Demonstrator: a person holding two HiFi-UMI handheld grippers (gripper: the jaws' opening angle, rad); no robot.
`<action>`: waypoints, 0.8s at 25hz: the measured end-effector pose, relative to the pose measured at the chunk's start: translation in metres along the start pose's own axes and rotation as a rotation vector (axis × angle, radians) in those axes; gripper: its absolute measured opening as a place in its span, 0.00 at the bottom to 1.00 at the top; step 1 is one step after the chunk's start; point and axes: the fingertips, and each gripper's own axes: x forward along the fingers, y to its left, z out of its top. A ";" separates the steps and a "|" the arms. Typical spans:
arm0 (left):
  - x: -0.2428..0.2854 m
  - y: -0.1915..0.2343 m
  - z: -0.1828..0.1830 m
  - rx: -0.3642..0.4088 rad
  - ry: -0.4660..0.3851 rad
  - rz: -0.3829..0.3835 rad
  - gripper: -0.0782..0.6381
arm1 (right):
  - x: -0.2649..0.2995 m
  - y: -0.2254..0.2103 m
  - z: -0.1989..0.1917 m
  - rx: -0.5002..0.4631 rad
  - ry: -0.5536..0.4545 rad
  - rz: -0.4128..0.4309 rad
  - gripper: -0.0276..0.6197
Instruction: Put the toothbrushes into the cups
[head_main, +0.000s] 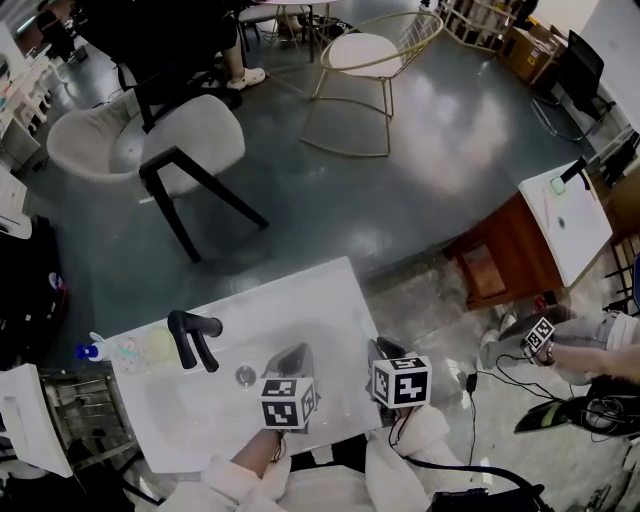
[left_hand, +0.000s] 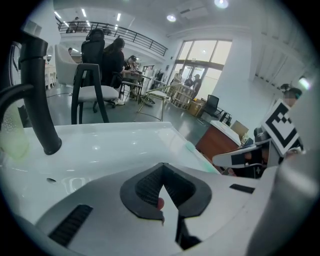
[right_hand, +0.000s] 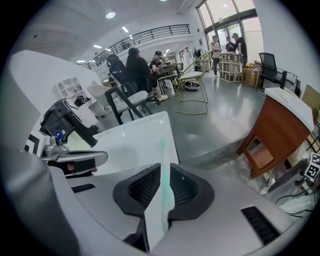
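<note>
The toothbrush (right_hand: 161, 150) is pinched lengthwise in the right hand-held gripper (right_hand: 163, 172), likely for upright dropping; the left hand-held gripper (left_hand: 163, 172) is clenched above the table (left_hand: 115, 145).

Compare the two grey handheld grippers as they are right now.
The right gripper is clamped on a pale green toothbrush that juts forward past its pads; the left gripper has its jaws together, with only a reddish speck between the pads, too small to identify. The left gripper hangs over the white sink, the right gripper at the sink's right edge. Both are grey with dark ribbed pads.
</note>
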 end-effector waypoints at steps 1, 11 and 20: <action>0.002 0.001 -0.001 -0.002 0.003 0.002 0.10 | 0.003 0.000 -0.001 -0.010 0.011 0.002 0.10; 0.007 0.007 -0.006 -0.020 0.026 0.013 0.10 | 0.019 -0.001 -0.010 -0.131 0.141 -0.011 0.19; 0.005 0.012 -0.007 -0.025 0.022 0.024 0.10 | 0.030 0.003 -0.007 -0.264 0.275 -0.050 0.15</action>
